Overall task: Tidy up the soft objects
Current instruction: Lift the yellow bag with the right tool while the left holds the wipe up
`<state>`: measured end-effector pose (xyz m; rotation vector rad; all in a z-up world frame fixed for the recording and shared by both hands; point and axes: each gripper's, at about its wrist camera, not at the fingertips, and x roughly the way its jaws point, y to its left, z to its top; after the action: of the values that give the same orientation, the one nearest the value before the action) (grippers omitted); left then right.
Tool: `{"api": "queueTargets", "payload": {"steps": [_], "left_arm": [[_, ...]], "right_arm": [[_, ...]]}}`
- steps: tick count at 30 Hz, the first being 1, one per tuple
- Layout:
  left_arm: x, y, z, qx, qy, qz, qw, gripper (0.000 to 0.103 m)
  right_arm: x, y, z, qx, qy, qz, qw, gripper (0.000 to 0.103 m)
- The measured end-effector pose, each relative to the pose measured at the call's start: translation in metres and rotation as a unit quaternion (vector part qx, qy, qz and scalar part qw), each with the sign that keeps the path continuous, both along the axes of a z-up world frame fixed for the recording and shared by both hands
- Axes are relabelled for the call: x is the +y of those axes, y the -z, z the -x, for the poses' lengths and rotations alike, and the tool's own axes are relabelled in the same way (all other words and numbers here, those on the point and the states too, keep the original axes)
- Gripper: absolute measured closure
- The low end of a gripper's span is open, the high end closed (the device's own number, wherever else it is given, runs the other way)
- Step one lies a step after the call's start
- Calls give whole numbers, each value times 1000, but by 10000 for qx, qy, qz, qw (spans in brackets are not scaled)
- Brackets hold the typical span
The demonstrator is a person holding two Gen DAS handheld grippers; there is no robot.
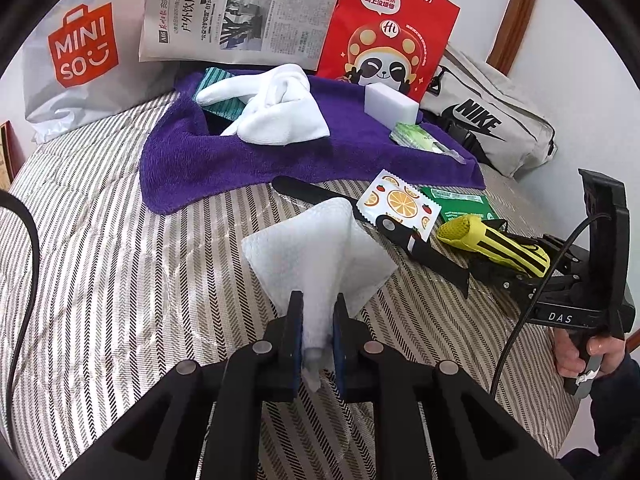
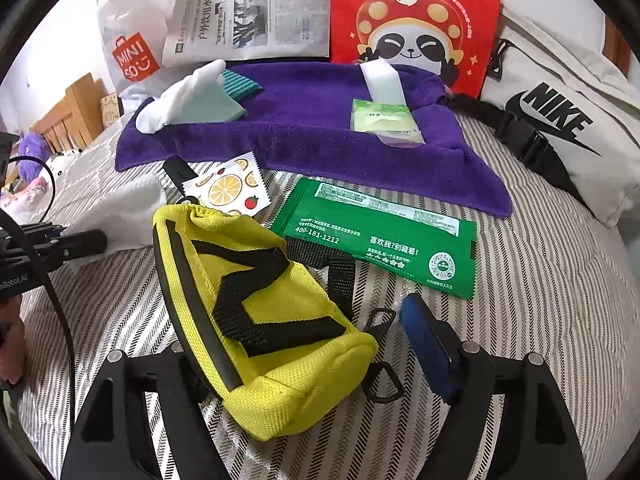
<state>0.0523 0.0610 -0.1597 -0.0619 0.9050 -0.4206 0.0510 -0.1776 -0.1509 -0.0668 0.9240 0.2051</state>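
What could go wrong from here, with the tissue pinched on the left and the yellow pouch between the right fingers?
1. The left hand-held gripper pinches only a corner of the white tissue, which might tear or slip.
2. The right hand-held gripper is open around the yellow pouch; the pouch's black strap lies against the green packet, so lifting could drag the packet.

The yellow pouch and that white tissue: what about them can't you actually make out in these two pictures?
- Yellow pouch, right wrist view: it covers the right claw's left finger, so contact there is unclear.
- White tissue, left wrist view: its pinched end disappears between the left claw's fingers.
- Green packet: the small print is too tiny.
- Pouch contents: hidden by fabric.
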Motion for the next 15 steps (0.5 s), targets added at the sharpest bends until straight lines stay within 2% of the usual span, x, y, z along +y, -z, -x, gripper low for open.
{"api": "queueTargets", "payload": {"steps": [6, 10, 12, 13, 14, 15], "left_arm": [[1, 0, -1, 16, -1, 47, 10000, 91], [0, 0, 0, -6, -8, -19, 10000, 91], [-1, 0, 0, -19, -10, -58, 10000, 91], [-1, 0, 0, -23, -10, -71, 10000, 91], [-1, 0, 0, -22, -8, -70, 10000, 91], [-1, 0, 0, -19, -5, -61, 10000, 91]], "right_arm": [[4, -3, 4, -66, 6, 119, 9999, 29], [19, -10, 11, -226, -275, 473, 9982, 31], [26, -13, 12, -375, -373, 677, 9963, 36], [28, -14, 11, -396, -404, 712, 9959, 46], [30, -14, 10, -371, -409, 710, 9959, 52], [31, -14, 8, -320, -399, 681, 9964, 52]]}}
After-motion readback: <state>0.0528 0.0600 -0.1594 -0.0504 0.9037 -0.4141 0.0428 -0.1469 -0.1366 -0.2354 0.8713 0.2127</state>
